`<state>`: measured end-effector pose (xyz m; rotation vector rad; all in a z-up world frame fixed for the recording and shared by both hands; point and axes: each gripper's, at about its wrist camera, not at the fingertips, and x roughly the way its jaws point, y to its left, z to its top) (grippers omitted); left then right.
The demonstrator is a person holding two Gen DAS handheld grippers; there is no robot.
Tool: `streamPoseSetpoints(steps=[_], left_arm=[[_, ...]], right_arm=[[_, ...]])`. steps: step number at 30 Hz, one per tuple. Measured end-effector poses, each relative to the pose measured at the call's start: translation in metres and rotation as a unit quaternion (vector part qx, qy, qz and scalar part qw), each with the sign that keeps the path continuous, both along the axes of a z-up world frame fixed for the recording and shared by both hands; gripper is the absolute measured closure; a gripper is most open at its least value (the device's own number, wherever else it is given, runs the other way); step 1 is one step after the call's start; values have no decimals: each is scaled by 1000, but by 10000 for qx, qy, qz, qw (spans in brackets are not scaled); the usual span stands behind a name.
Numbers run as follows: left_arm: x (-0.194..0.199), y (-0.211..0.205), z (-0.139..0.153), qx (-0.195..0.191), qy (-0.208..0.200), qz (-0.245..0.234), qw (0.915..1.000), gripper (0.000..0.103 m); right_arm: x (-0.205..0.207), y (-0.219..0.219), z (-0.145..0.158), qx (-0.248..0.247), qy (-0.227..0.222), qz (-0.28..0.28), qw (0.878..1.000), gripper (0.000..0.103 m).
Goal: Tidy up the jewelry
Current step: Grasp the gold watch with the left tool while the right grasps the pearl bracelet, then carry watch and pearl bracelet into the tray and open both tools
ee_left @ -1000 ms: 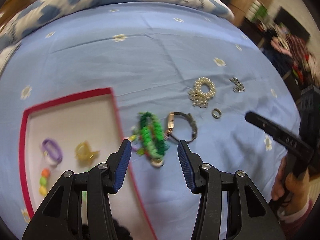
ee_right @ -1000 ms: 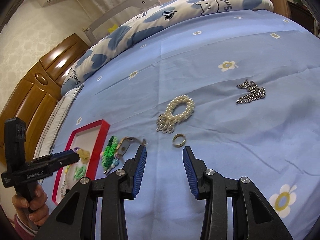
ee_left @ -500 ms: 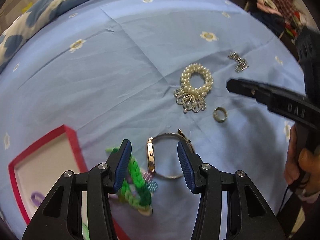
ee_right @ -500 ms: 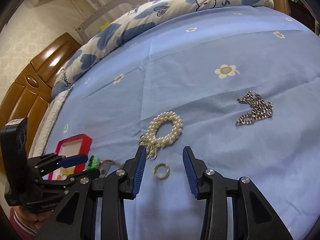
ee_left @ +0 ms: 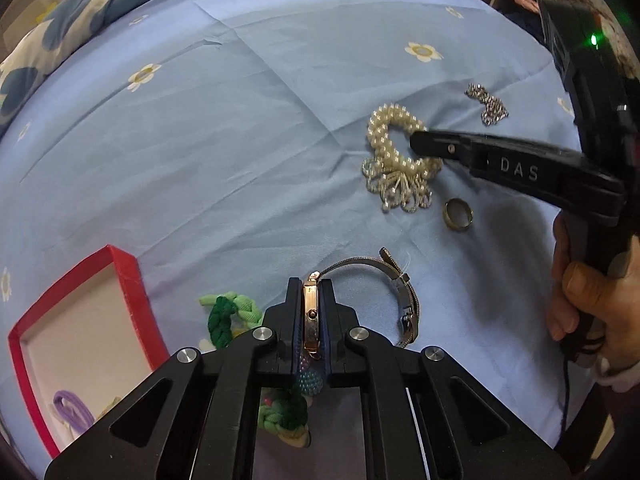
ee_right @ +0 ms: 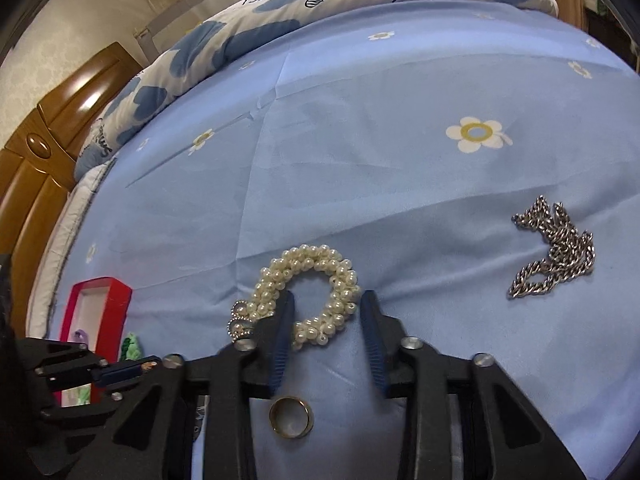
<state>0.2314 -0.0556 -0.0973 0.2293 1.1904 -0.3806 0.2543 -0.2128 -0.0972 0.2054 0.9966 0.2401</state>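
A gold-cased watch [ee_left: 311,316] is being clamped edge-on between the closed jaws of the left gripper [ee_left: 311,312], low over the blue flowered bedsheet [ee_left: 224,128]. Its mesh strap [ee_left: 400,292] is being left to loop out to the right, lying on the sheet. Just left of and beneath the gripper, a green braided bracelet [ee_left: 222,318] is lying with a small teal beaded ball [ee_left: 309,381] showing below the fingertips. Further left, a red-rimmed tray [ee_left: 132,284] is sitting on the sheet, with a purple band [ee_left: 72,408] lying inside it.

The right gripper [ee_right: 326,320] is being held with its jaws apart around the near part of a pearl bracelet [ee_right: 308,280]; the left finger [ee_right: 280,332] is resting against the pearls on one side, and the right finger [ee_right: 370,328] is standing just beside the other side, whether touching cannot be told. A silver beaded tassel [ee_left: 396,192] is hanging off that bracelet. A gold ring [ee_right: 291,422] is lying on the sheet just beside it, beneath the right gripper's body. A silver chain [ee_right: 556,254] is bunched well apart to the right. The right hand [ee_left: 588,304] is seen gripping the tool's handle. A patterned duvet [ee_right: 280,20] is piled along the far edge of the bed, with a wooden headboard [ee_right: 48,148] behind it.
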Motion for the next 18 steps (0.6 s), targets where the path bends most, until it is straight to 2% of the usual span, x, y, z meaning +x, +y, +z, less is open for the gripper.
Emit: streamPoseSetpoints(steps=[7, 18], left_arm=[[-12, 20, 26, -380, -118, 373, 9985, 97], [-40, 68, 51, -925, -195, 1078, 9897, 97]], right_arm=[[-22, -4, 17, 369, -192, -6, 9991, 92], [-62, 7, 61, 867, -517, 166, 9948, 92]])
